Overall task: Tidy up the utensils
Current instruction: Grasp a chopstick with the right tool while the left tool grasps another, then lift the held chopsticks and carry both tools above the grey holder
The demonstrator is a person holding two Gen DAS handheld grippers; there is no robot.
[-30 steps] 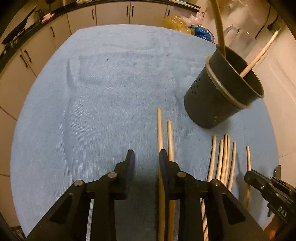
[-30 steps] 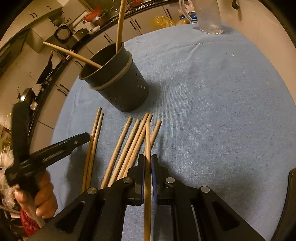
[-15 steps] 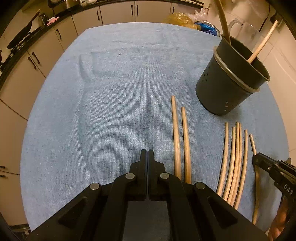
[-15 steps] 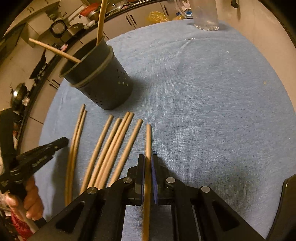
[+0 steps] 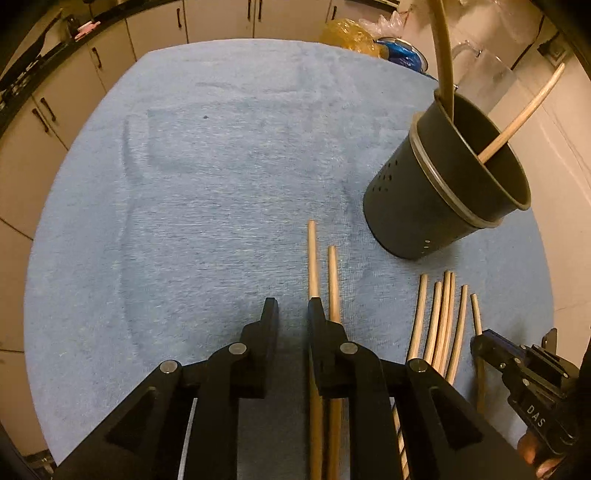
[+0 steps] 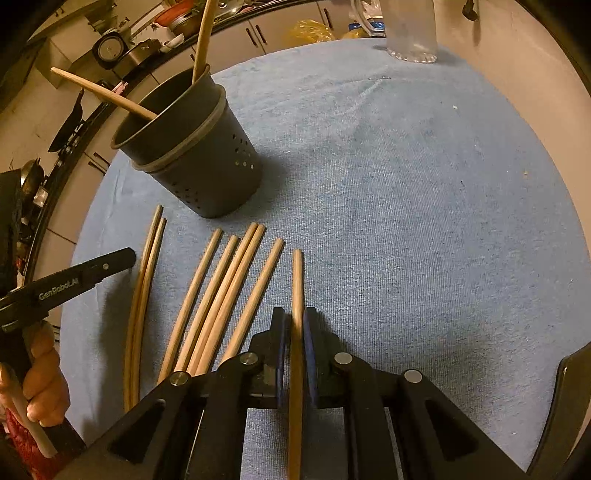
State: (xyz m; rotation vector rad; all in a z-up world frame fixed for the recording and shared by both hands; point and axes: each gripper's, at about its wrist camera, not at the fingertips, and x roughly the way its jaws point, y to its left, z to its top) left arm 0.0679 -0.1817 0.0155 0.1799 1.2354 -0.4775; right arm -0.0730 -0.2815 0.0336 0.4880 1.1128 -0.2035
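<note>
1. The sticks [image 6: 221, 291] lie flat on the blue towel [image 6: 406, 184], side by side, just in front of the dark cup [image 6: 199, 162]; they are laid out so each one can be picked up alone; two sticks already stand in the cup, leaning on its rim.
2. The right gripper [image 6: 294, 325] has its fingers closed on one stick [image 6: 296, 280]; the stick runs straight out between them, so I think it can be lifted and tipped into the cup.
3. The left gripper [image 5: 291, 314] is open with nothing between its fingers; its right finger sits over a pair of sticks [image 5: 323, 273]; I think it is lining up to grab one.
4. The cup stands upright, near both grippers, so the trip is short.
5. A clear jug [image 6: 412, 29] stands far back, well apart.
</note>
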